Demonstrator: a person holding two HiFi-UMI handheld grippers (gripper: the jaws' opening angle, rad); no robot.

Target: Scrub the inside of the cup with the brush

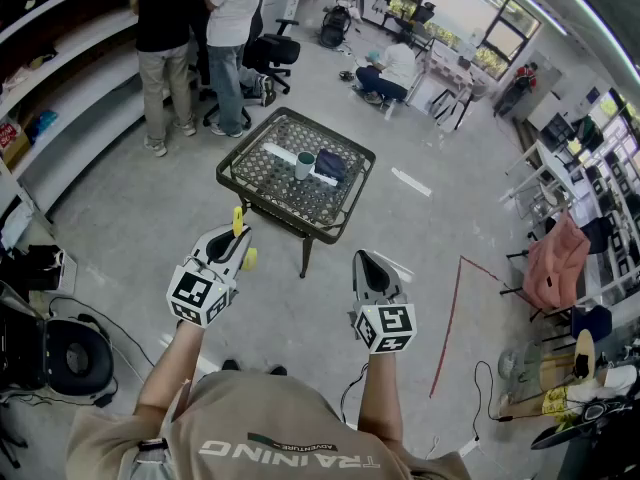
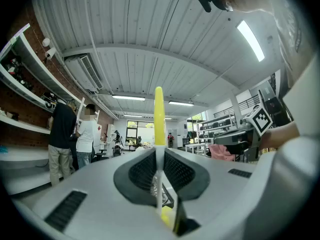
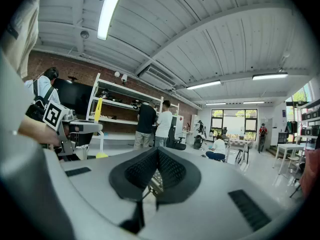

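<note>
A dark green cup (image 1: 304, 165) stands upright on a small wicker-top table (image 1: 243, 185) some way ahead of me on the floor. My left gripper (image 1: 238, 238) is shut on a yellow brush (image 1: 238, 219), whose handle sticks up past the jaws. In the left gripper view the brush (image 2: 159, 118) rises straight between the closed pads of the left gripper (image 2: 159, 160). My right gripper (image 1: 362, 260) is shut with nothing in it, and its jaws (image 3: 157, 155) meet in the right gripper view. Both grippers hang in the air well short of the table.
On the table beside the cup lie a white strip (image 1: 281, 153) and a dark blue object (image 1: 331, 164). Two people (image 1: 200, 38) stand at the back left near an office chair (image 1: 272, 52). Another person (image 1: 392, 68) crouches farther back. Shelves (image 1: 70, 78) line the left side.
</note>
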